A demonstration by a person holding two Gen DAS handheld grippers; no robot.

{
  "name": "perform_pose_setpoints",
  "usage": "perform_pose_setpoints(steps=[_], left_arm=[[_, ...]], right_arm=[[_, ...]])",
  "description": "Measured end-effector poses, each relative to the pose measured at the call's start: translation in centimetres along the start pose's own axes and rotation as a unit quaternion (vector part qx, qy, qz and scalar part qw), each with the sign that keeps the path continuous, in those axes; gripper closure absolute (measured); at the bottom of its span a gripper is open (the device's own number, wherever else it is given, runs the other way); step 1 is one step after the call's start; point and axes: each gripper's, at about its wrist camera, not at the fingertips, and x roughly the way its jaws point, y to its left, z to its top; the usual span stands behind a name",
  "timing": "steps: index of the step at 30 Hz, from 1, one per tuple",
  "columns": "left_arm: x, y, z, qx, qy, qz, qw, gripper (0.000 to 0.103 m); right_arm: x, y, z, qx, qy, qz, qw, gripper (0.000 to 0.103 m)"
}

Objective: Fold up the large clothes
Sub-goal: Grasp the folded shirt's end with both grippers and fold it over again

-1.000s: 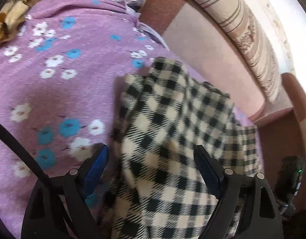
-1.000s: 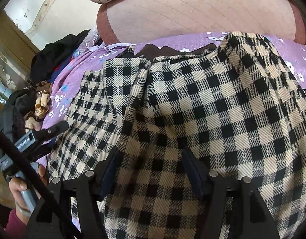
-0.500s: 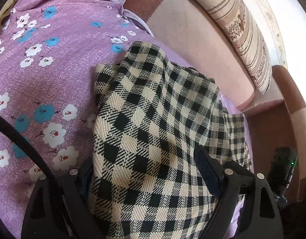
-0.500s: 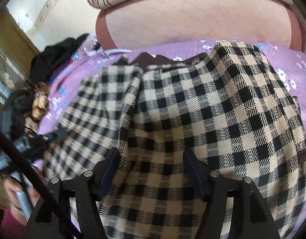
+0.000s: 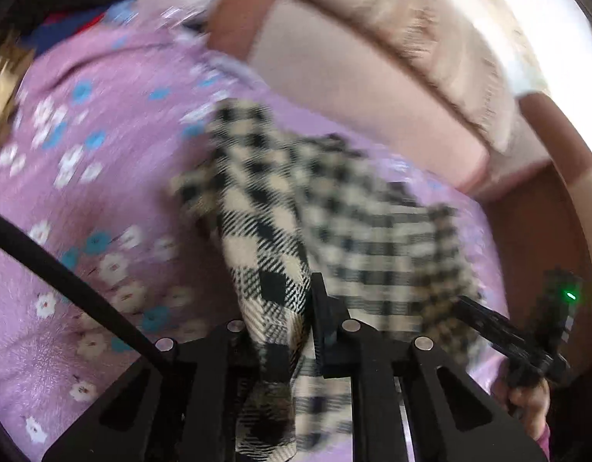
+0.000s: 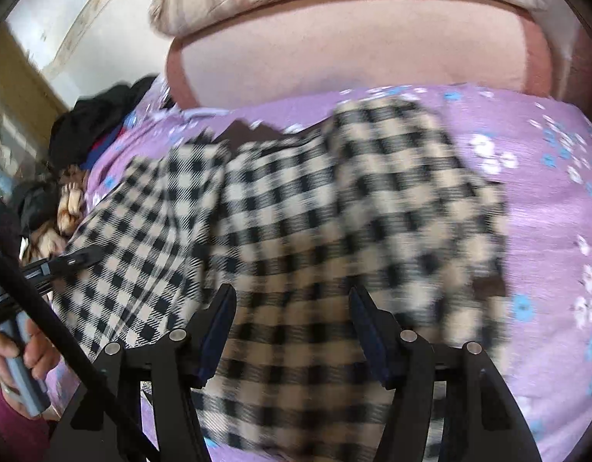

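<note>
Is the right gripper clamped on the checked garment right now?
No: the right gripper has its fingers wide apart, with the checked garment lying loose between them.

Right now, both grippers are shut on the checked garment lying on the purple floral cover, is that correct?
Not quite: only the left gripper is shut on the checked garment. The right wrist view shows the right gripper open, with cloth between its fingers. The purple floral cover is right.
</note>
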Motion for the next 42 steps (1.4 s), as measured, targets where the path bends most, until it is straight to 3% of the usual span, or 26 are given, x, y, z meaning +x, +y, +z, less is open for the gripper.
perform_pose_setpoints(steps=[3, 6, 9, 11, 12, 13, 14, 15, 17, 19, 21, 23, 25, 29, 35, 37, 38, 39, 42], left_arm=[[-1.2, -7.1, 0.6, 0.077, -0.005, -0.007, 0.9970, 0.090], [0.1, -14.0, 0.6, 0.131, 0.006, -0.027, 0.9909, 0.090], [4.8, -20.6, -0.4, 0.169, 0.043, -0.051, 0.9834, 0.092], [7.9, -22.5, -1.0, 0.172, 0.061, -0.037, 0.9824, 0.091], [9.8, -22.8, -1.4, 0.161, 0.089, -0.040, 0.9822, 0.088], [10.9, -22.6, -1.8, 0.144, 0.112, -0.059, 0.9815, 0.086], [11.4, -22.2, -2.2, 0.124, 0.133, -0.098, 0.9784, 0.073], [11.2, -22.0, -2.5, 0.119, 0.143, -0.122, 0.9749, 0.045], [9.5, -21.6, -3.1, 0.129, 0.142, -0.148, 0.9701, 0.029], [6.5, -21.4, -3.8, 0.167, 0.117, -0.147, 0.9678, 0.029], [3.8, -20.7, -4.3, 0.205, 0.089, -0.105, 0.9692, 0.029], [1.8, -18.8, -4.9, 0.211, 0.067, -0.063, 0.9732, 0.029], [0.4, -16.3, -5.5, 0.191, 0.056, -0.055, 0.9784, 0.029], [0.9, -11.5, -7.0, 0.138, 0.050, -0.013, 0.9891, 0.029], [6.1, -9.3, -9.0, 0.098, 0.100, 0.004, 0.9902, 0.029], [6.6, -9.9, -9.0, 0.104, 0.101, -0.003, 0.9895, 0.029], [6.6, -10.2, -8.9, 0.107, 0.097, -0.005, 0.9895, 0.029], [6.5, -10.5, -8.8, 0.110, 0.094, -0.005, 0.9895, 0.029], [5.8, -11.0, -8.6, 0.107, 0.085, -0.020, 0.9904, 0.029]], right_arm=[[-1.8, -3.0, 0.2, 0.051, -0.024, 0.015, 0.998, 0.035], [-2.6, -6.0, 0.4, 0.108, -0.036, 0.040, 0.993, 0.035], [-3.4, -8.7, 0.7, 0.157, -0.055, 0.036, 0.985, 0.035], [-4.3, -10.7, 0.7, 0.189, -0.072, 0.024, 0.979, 0.035], [-4.8, -11.6, 0.6, 0.201, -0.080, 0.022, 0.976, 0.034], [-5.1, -12.4, 0.5, 0.213, -0.086, 0.020, 0.973, 0.034], [-5.3, -13.3, 0.4, 0.226, -0.088, 0.017, 0.970, 0.033], [-5.5, -14.1, 0.3, 0.235, -0.088, 0.017, 0.968, 0.033], [-5.7, -14.7, 0.5, 0.247, -0.089, 0.025, 0.965, 0.033], [-6.0, -14.4, 0.5, 0.250, -0.095, 0.031, 0.963, 0.033], [-6.1, -13.4, 0.8, 0.242, -0.100, 0.043, 0.964, 0.030], [-5.9, -11.4, 0.9, 0.216, -0.096, 0.062, 0.970, 0.026], [-5.2, -9.0, 1.0, 0.182, -0.084, 0.084, 0.976, 0.021], [-2.5, -6.1, 1.9, 0.142, -0.061, 0.093, 0.984, 0.020], [3.0, -3.8, 3.1, 0.097, -0.027, 0.071, 0.992, 0.020], [3.9, -3.2, 3.1, 0.081, -0.037, 0.061, 0.994, 0.043], [4.0, -3.0, 3.1, 0.075, -0.040, 0.057, 0.995, 0.078], [3.7, -3.1, 3.2, 0.074, -0.043, 0.069, 0.994, 0.086], [1.2, -3.8, 3.5, 0.068, -0.070, 0.083, 0.992, 0.091]])
